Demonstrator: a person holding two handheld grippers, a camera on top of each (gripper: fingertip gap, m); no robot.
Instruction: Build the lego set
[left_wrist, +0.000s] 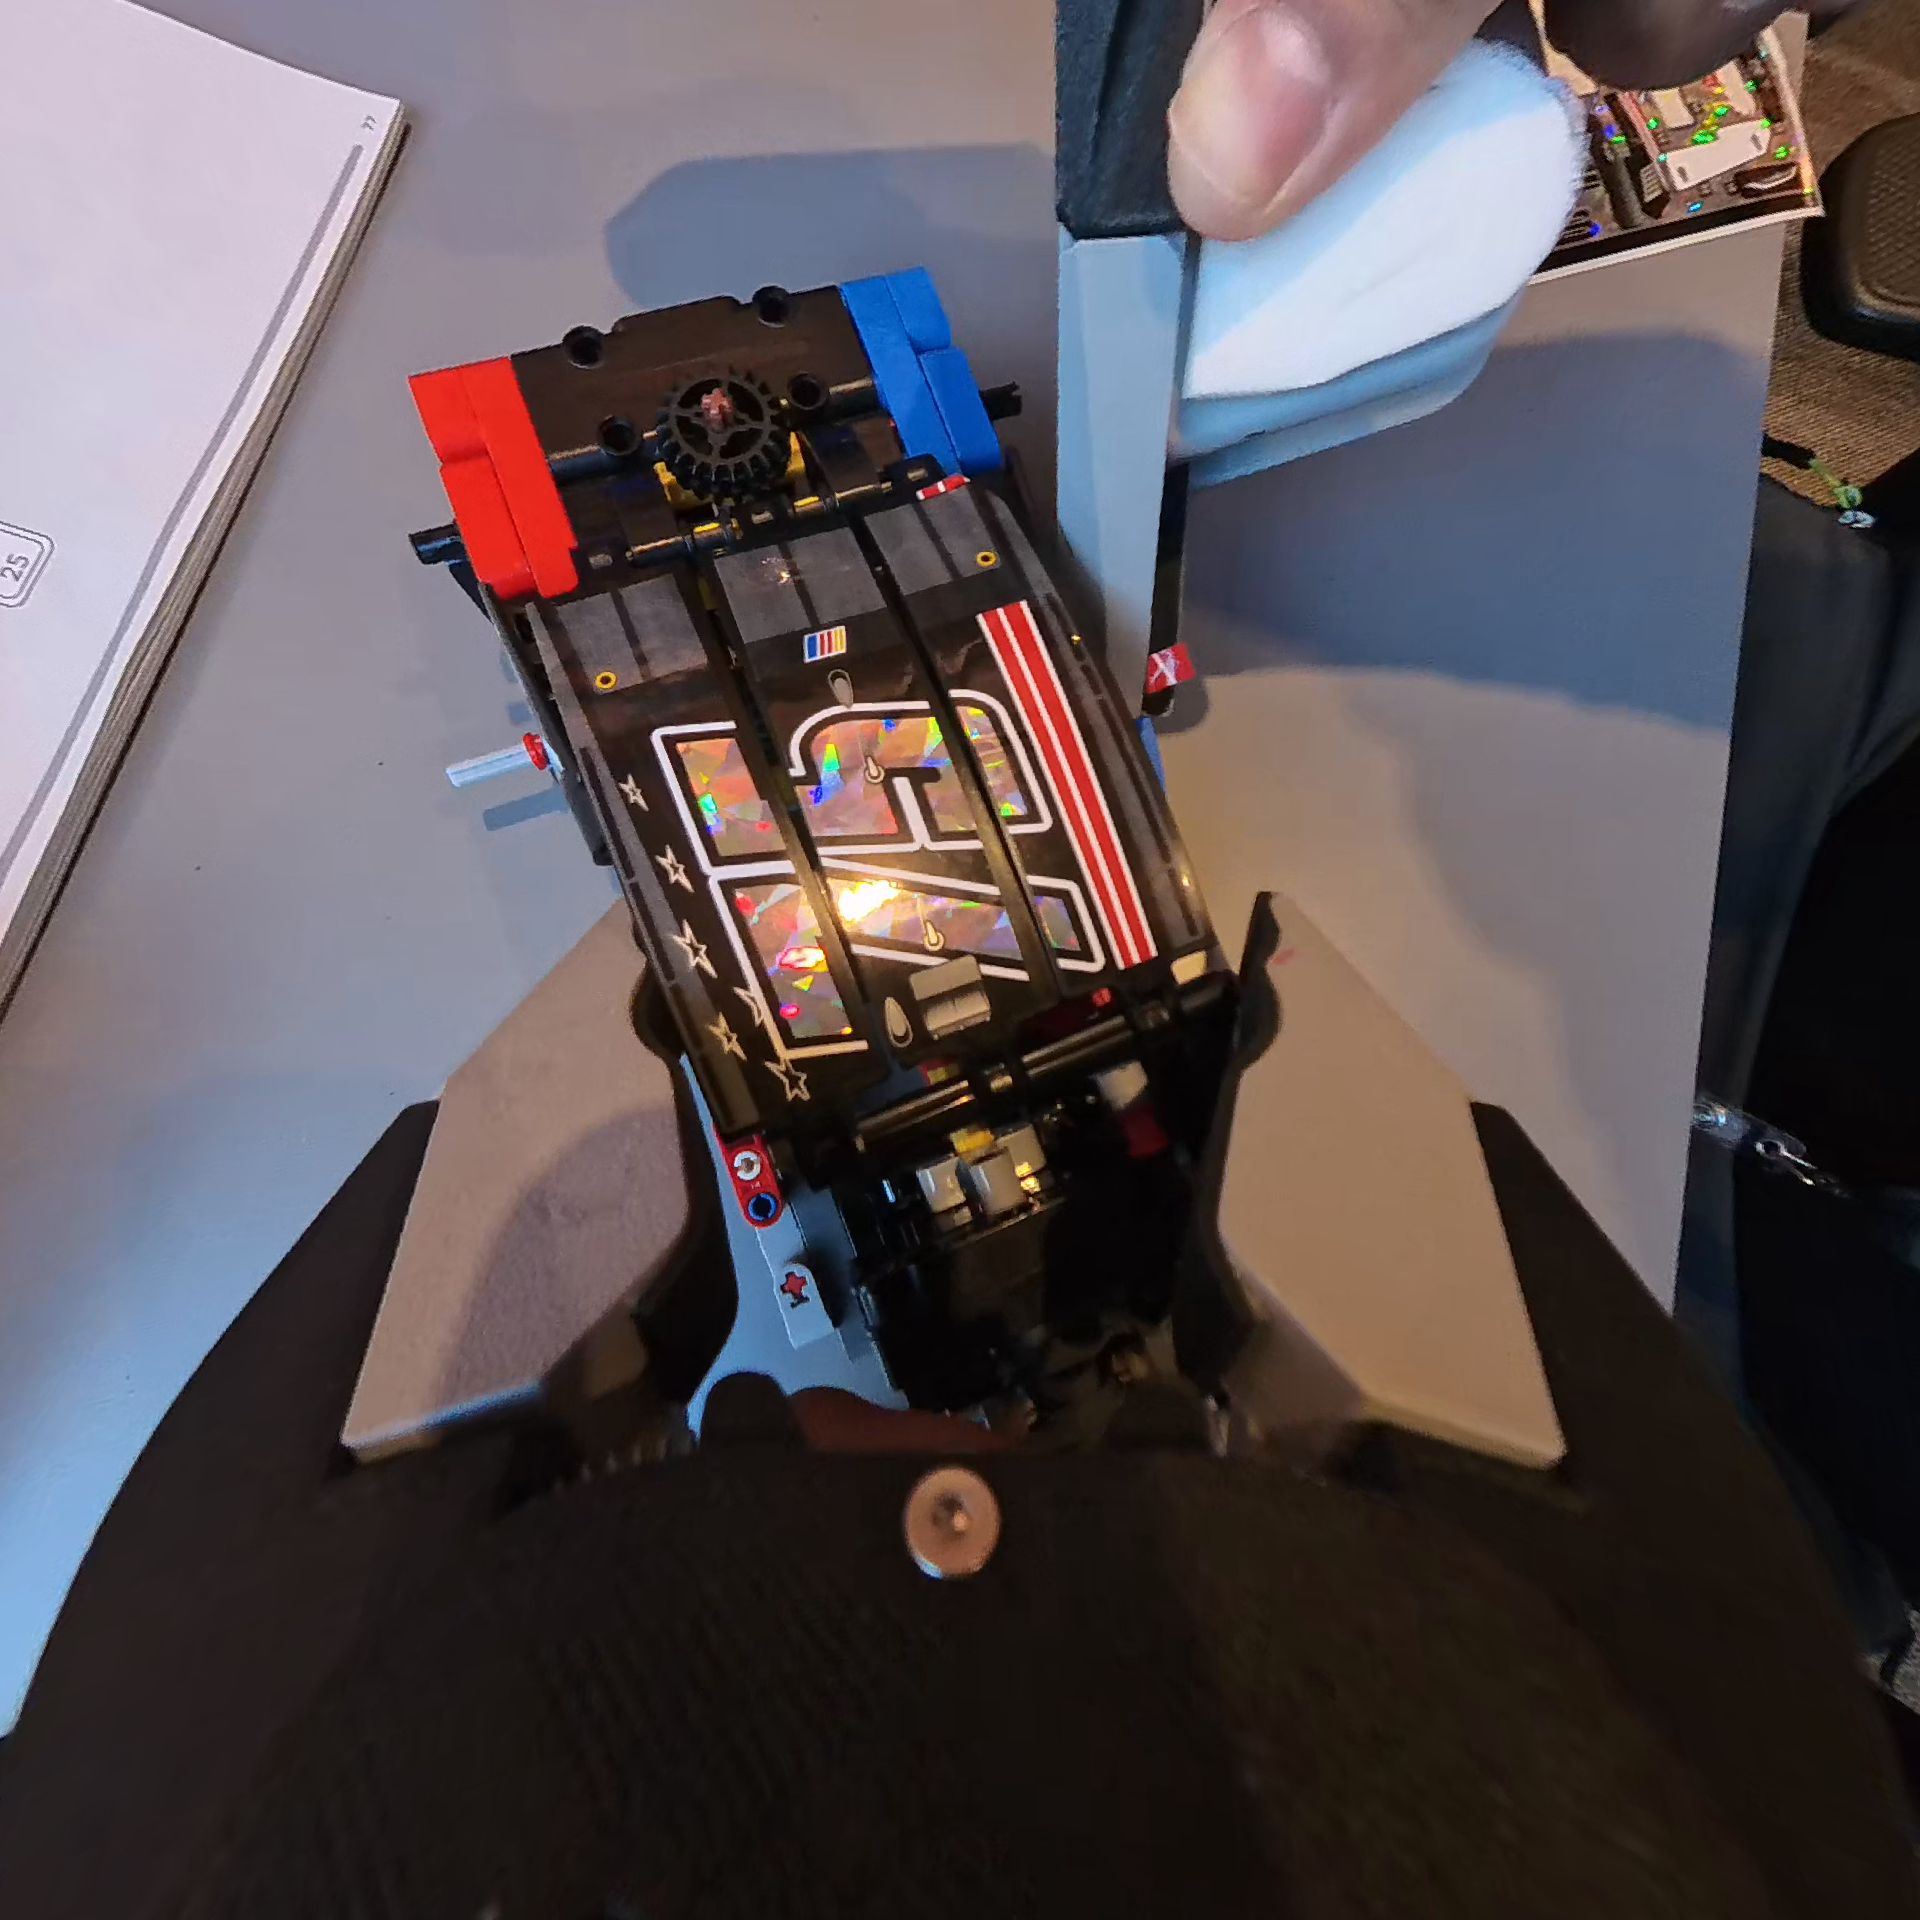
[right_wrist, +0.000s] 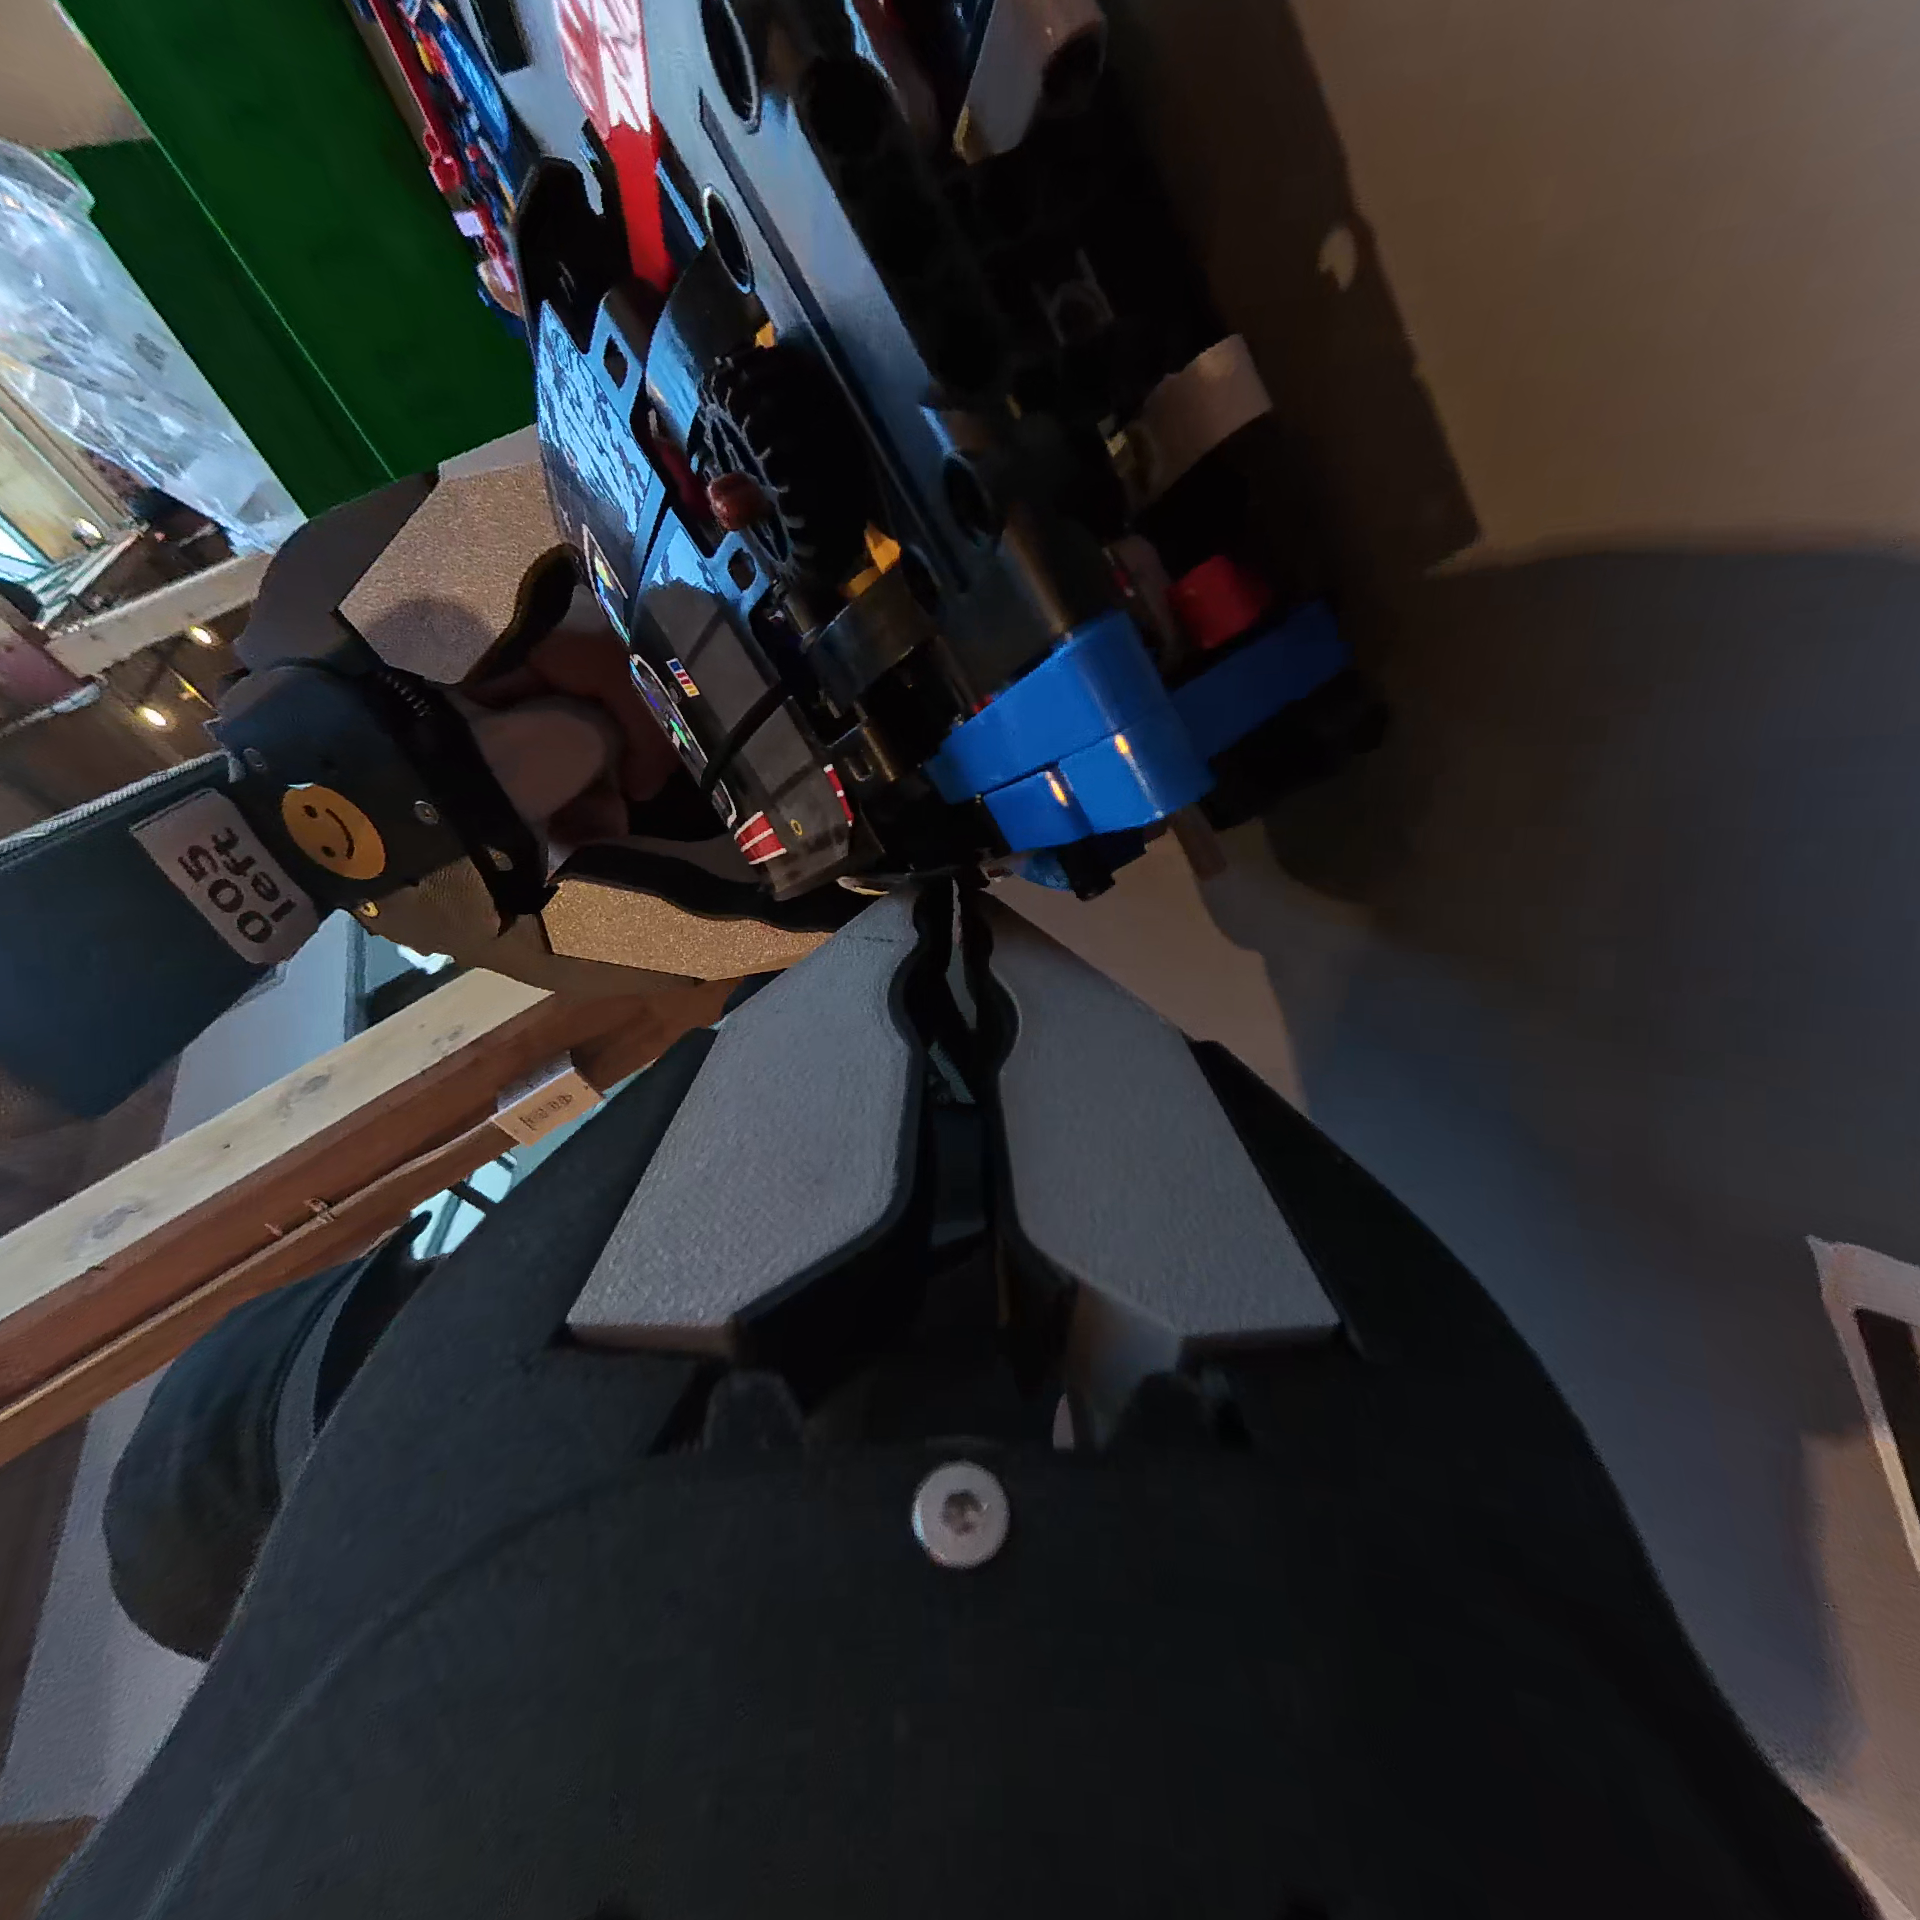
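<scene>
The lego car (left_wrist: 873, 790) is a black body with a holographic number sticker, red stripes, a red block (left_wrist: 499, 478) and a blue block (left_wrist: 925, 364) at its far end, and a black gear (left_wrist: 722, 426). My left gripper (left_wrist: 956, 966) is shut on the car's near end and holds it over the table. My right gripper (left_wrist: 1158, 696) comes down beside the car's right side, shut on a small red sticker (left_wrist: 1169, 665). In the right wrist view my right gripper (right_wrist: 951, 909) has its tips closed and touches the car (right_wrist: 831, 520) just below the blue block (right_wrist: 1081, 727). The left gripper (right_wrist: 416, 727) shows there too.
An open instruction booklet (left_wrist: 156, 416) lies at the left on the grey table (left_wrist: 312, 935). A sticker sheet (left_wrist: 1683, 135) lies at the top right. A thumb (left_wrist: 1257, 114) presses a white soft pad (left_wrist: 1382, 239) by the right gripper. A wooden table edge (right_wrist: 260, 1143) shows in the right wrist view. Some 4 centimetres of space lies between my two pairs of fingers.
</scene>
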